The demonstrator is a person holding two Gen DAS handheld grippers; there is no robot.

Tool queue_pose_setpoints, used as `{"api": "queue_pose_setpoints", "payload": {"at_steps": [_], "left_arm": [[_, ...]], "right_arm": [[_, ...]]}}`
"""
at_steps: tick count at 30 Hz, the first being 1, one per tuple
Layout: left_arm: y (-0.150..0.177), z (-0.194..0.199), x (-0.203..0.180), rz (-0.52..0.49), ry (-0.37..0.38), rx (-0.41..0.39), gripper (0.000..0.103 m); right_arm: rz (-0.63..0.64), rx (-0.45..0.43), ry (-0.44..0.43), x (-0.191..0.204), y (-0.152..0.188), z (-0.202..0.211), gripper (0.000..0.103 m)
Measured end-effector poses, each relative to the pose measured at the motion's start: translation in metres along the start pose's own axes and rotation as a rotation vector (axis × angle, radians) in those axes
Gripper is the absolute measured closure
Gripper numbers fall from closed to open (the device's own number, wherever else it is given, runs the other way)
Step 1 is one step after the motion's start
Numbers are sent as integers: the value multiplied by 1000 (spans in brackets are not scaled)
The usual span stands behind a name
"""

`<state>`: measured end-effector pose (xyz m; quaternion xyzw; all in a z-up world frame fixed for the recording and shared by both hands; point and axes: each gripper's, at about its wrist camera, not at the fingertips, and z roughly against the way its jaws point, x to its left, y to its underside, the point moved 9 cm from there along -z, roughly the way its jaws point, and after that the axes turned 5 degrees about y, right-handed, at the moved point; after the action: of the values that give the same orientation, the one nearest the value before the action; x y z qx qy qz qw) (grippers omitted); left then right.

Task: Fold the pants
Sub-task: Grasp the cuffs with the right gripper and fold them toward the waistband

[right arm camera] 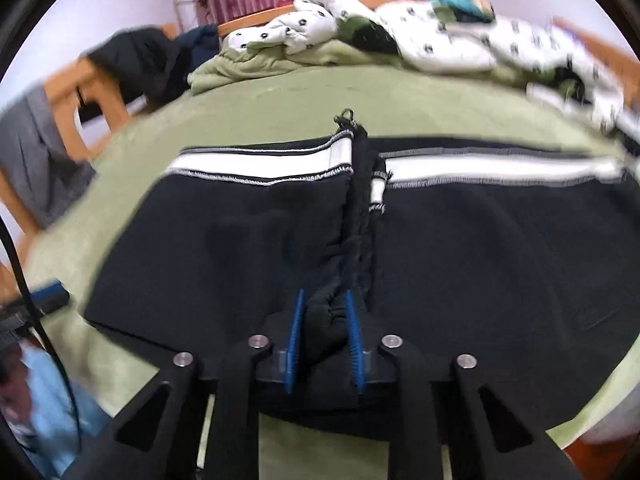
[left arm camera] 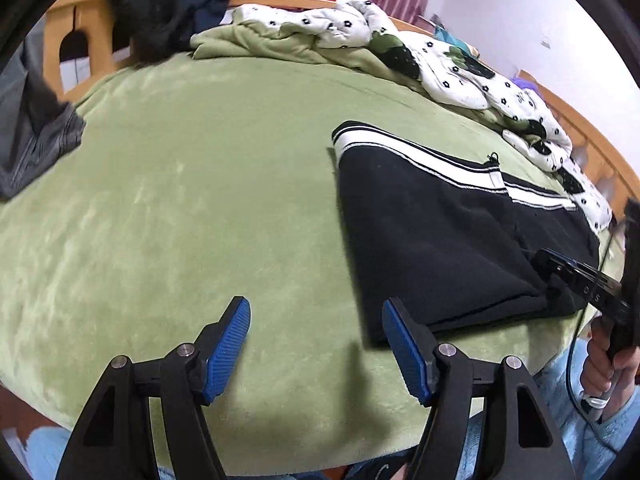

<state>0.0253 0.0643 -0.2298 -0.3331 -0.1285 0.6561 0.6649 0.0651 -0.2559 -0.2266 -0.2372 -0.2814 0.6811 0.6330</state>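
Black pants (left arm camera: 436, 236) with a white side stripe lie folded on the green blanket (left arm camera: 192, 184). In the left wrist view my left gripper (left arm camera: 316, 312) hangs open over bare blanket, just left of the pants' near edge, with nothing between its blue pads. In the right wrist view the pants (right arm camera: 248, 240) spread across the bed, and my right gripper (right arm camera: 324, 300) is shut on a bunched fold of black cloth at their near edge. The right gripper (left arm camera: 544, 264) also shows at the right of the left wrist view, held by a hand.
A white flower-print quilt (left arm camera: 448, 64) is piled along the far side of the bed. Dark clothes (left arm camera: 148, 8) hang over the wooden bed frame (left arm camera: 80, 32) at the left, with a grey garment (left arm camera: 36, 148) below. A light-blue sleeve (left arm camera: 560, 408) is near the front edge.
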Motion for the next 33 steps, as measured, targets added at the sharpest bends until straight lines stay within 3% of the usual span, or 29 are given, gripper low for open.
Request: {"api": "queue_pose_setpoints", "payload": {"at_steps": [3,7,9,13,17,20,24,31,33], "left_arm": [[2,2,-10,-7,71,-9,37],[9,-7,-38,-101,157,23,36],[14,-15,-45,-143,139,47,36],[17,-32,-50,-218,24,55,36],[15,-35,-53,-192,51,40,36],[17,-45,-51,-174,4,50,36],[17,-41,-46,-127,25,22,36],[19,-40,-42,-108,66,-1,36],[18,-41,-45,-125,65,-10,36]], "right_arm": [[-130,-70,-92,-15,-8,24,89],[-228,-24,-119,-34,7,22,89],[-225,18,-109,-32,22,10,89],[-229,21,-112,-31,23,7,89],[-209,46,-118,-32,22,7,86],[-207,4,-109,-40,5,10,76],[-234,-11,-112,-49,-20,-7,54],[-263,187,-231,-32,-23,-80,48],[-238,173,-242,-27,-25,-84,44]]}}
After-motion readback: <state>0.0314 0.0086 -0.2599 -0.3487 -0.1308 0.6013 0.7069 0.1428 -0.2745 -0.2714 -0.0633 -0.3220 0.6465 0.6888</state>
